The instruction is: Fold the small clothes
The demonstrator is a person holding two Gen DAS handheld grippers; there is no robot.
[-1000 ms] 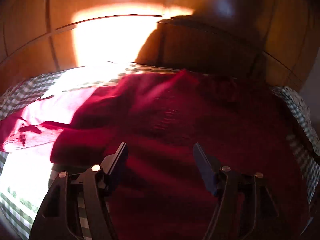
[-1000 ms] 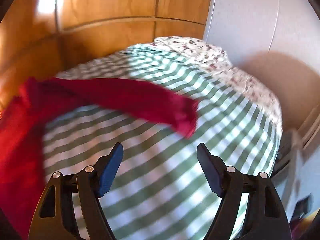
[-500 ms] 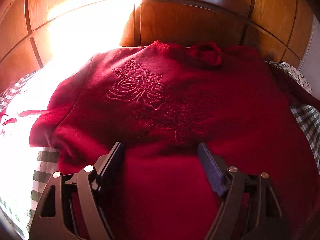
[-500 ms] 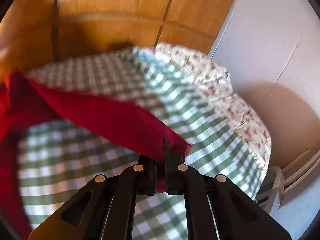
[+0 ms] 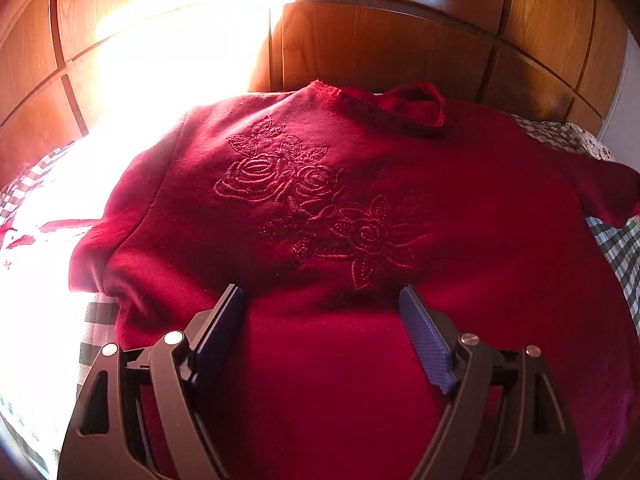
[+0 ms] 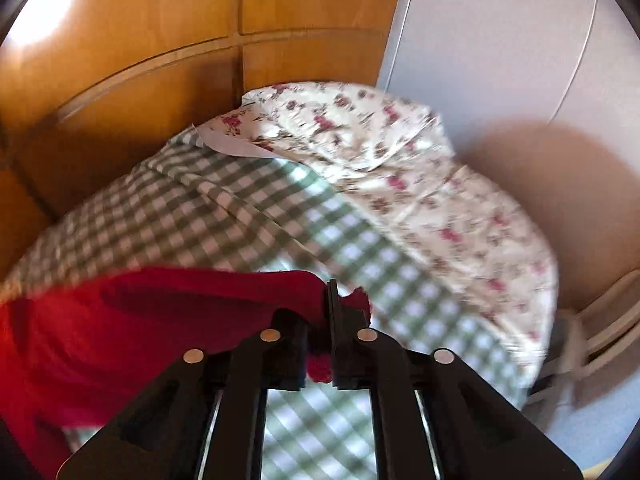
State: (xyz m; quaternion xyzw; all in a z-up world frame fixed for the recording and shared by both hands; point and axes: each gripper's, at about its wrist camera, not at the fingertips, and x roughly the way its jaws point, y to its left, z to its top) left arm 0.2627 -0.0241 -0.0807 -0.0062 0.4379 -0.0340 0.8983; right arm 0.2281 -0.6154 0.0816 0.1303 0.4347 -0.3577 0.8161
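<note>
Where sunlight floods the left side: bedcover detail is washed out.
Sweater (image 5: 360,208): one, red, flat on the checked bedcover (image 6: 224,208), neckline pointing at the wooden headboard (image 5: 380,40).
Left gripper (image 5: 320,304): fingers apart above the hem.
Right gripper (image 6: 324,312): clamped on the sleeve (image 6: 180,312) end; motion-blurred.

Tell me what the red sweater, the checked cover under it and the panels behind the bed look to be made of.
Red sweater: soft, matte, fleecy knit, probably cotton or a blend; fuzzy surface, stitched rose embroidery, ribbed collar.
Checked cover: thin woven cloth, likely cotton; green and white gingham, creases softly.
Panels: wood or wood veneer with a glossy varnish; visible grain, sun glare.
The right gripper pinches the sleeve, which bunches easily.
</note>
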